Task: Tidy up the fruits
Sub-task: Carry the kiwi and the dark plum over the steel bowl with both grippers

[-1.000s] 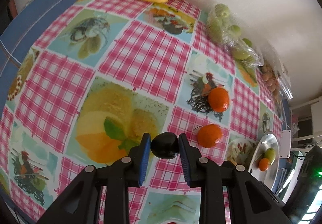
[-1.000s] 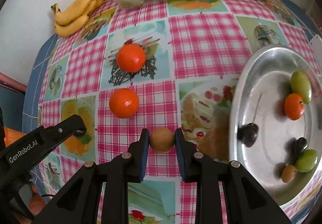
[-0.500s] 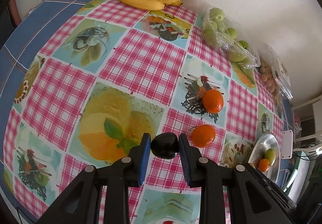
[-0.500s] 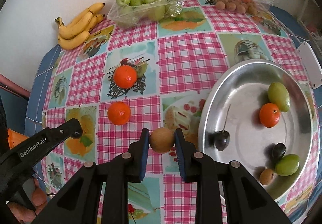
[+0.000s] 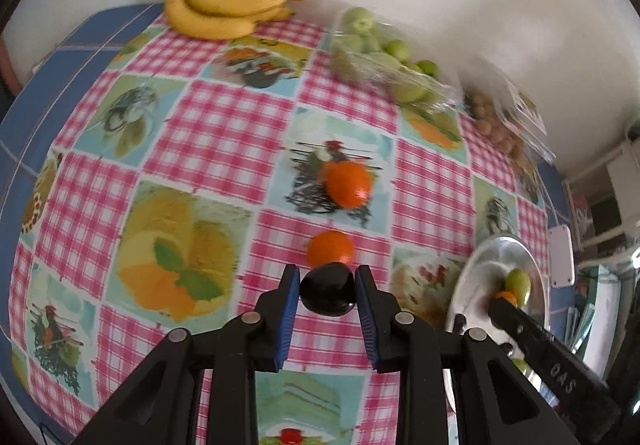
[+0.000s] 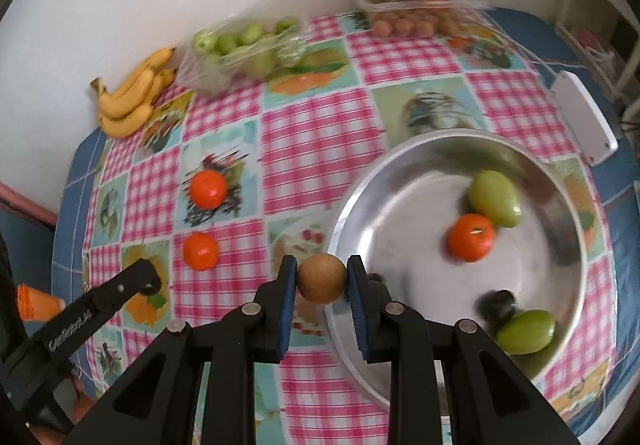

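Currently left gripper [image 5: 327,299] pinches dark glossy plum [image 5: 328,295], right gripper [image 6: 322,285] pinches round brown fruit [image 6: 322,283]; round metal tray [image 6: 400,165] part-filled, two orange tangerines [image 6: 208,189] remain on table.

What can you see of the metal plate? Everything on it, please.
The metal plate is a round, shallow, shiny silver dish with a raised rim, lying flat on the checked tablecloth at the table's right side. In it lie two green fruits, one orange mandarin and a dark plum; another dark fruit is mostly hidden behind the right gripper. That gripper holds a brown fruit in front of its near-left rim.
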Demonstrator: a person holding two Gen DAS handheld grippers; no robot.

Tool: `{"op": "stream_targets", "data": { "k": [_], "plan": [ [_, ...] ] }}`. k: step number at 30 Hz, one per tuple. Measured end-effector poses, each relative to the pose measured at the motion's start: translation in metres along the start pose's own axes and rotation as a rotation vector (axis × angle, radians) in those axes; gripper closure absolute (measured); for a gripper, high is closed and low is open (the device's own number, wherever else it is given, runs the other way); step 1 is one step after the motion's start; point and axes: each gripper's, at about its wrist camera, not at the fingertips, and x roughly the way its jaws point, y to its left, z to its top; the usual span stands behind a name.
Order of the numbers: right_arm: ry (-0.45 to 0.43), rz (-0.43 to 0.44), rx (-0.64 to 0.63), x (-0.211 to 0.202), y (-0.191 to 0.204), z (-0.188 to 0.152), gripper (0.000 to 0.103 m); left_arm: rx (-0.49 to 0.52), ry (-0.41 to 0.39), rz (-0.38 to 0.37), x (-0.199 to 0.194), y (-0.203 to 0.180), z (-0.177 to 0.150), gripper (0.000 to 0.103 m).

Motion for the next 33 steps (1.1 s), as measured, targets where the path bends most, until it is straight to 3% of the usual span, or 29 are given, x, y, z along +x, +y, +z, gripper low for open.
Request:
{"op": "stream_targets", "data": {
  "k": [19,33],
  "plan": [
    [-0.002,-0.096,0.330,-0.016,-0.141,-0.001,0.076,0.387,0.067,-0.033,0.021,-0.125,-0.058,0.073],
    [0.045,-0.086,0.343,0.001,-0.147,-0.007,0.076,0.481,0.068,-0.035,0.034,-0.148,-0.078,0.073]
  ]
}}
